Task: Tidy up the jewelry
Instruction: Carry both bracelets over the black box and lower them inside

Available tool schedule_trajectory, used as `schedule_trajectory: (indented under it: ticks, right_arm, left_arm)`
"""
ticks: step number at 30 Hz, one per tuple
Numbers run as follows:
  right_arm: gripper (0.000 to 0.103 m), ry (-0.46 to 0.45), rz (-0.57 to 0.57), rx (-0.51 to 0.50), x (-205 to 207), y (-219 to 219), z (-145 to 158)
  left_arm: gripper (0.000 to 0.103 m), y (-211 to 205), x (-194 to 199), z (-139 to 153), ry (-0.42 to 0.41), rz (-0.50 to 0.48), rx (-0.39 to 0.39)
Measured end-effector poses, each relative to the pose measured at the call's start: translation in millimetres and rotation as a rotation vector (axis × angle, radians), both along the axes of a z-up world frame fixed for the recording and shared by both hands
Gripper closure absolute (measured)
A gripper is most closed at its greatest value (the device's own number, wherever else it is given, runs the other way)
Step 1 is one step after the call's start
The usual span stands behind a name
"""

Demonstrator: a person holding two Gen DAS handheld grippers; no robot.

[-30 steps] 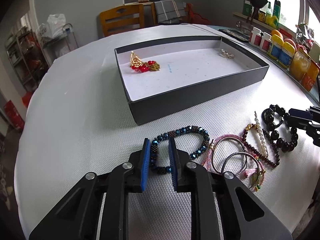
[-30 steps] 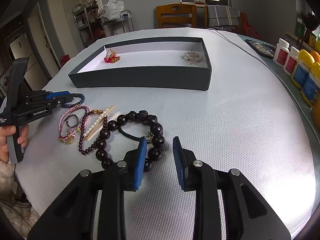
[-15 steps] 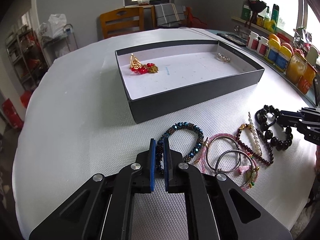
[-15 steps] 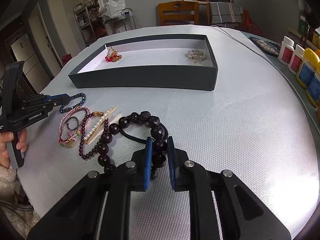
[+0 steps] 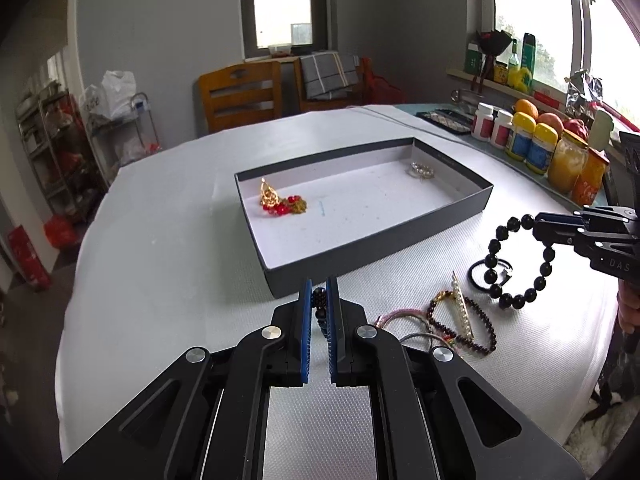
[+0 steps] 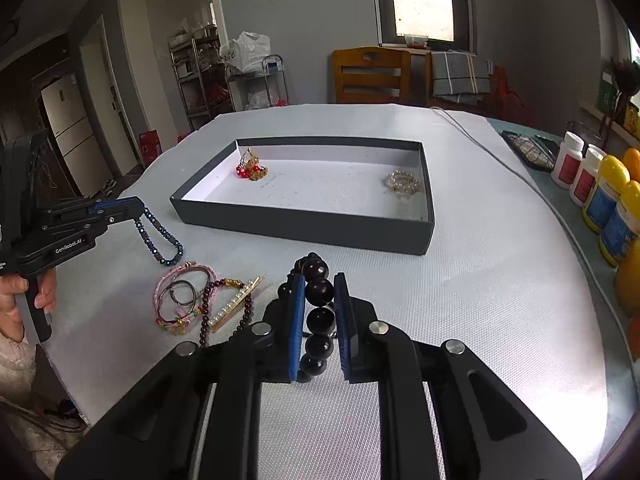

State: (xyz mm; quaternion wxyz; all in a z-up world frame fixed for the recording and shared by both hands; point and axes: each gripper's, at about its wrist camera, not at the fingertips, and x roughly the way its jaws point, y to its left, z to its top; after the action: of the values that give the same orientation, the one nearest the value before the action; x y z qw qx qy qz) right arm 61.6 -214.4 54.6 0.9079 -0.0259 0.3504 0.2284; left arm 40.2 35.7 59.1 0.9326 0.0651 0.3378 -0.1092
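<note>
In the left wrist view, the left gripper (image 5: 319,312) is seen at the lower centre, its jaws nearly closed on the blue beaded bracelet (image 5: 319,305), of which only a few dark beads show between the blue pads. In the right wrist view that bracelet (image 6: 159,240) is seen hanging as a loop from the left gripper (image 6: 138,205) at the left edge, raised off the table (image 6: 500,280). The right gripper (image 6: 318,312) is shown at the lower centre of that view, closed on the black beaded bracelet (image 6: 319,304), with a column of large round beads clamped between its pads. In the left wrist view this bracelet (image 5: 516,264) is seen dangling from the right gripper (image 5: 536,226) at the right edge, above a black hair tie (image 5: 478,276) lying on the table.

The dark box lid (image 5: 384,240) is placed in the middle of the table; a red and gold ornament (image 5: 280,202) lies at its left end and a pale pearl piece (image 5: 422,170) at its right end. The remaining bracelets and a pearl hair clip (image 5: 462,312) are left in a cluster on the table, just in front of the box lid.
</note>
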Motion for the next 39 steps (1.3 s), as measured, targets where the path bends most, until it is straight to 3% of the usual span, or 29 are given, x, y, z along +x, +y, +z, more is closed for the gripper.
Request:
schedule_trajectory:
  ticks: [13, 20, 27, 33, 39]
  right_arm:
    - [0.089, -0.108, -0.043, 0.007, 24.0, -7.3, 49.8]
    - [0.089, -0.121, -0.072, 0.003, 51.1, -8.9, 67.2]
    - [0.089, -0.114, -0.111, -0.008, 83.9, -7.7, 66.3]
    - [0.089, -0.078, -0.124, 0.004, 110.4, 3.2, 48.1]
    - [0.089, -0.029, -0.11, 0.0, 127.0, 23.9, 25.8]
  left_arm:
    - [0.096, -3.0, 7.2, 46.5, -0.104, -0.013, 0.032]
    - [0.096, -10.0, 32.9, 58.7, -0.106, -0.024, 0.036]
    - [0.096, -16.4, 69.3, 60.5, -0.09, -0.007, 0.055]
    - [0.096, -29.0, 99.7, 40.7, -0.047, 0.009, 0.084]
    - [0.096, -40.0, 114.8, 19.5, 0.011, -0.013, 0.037]
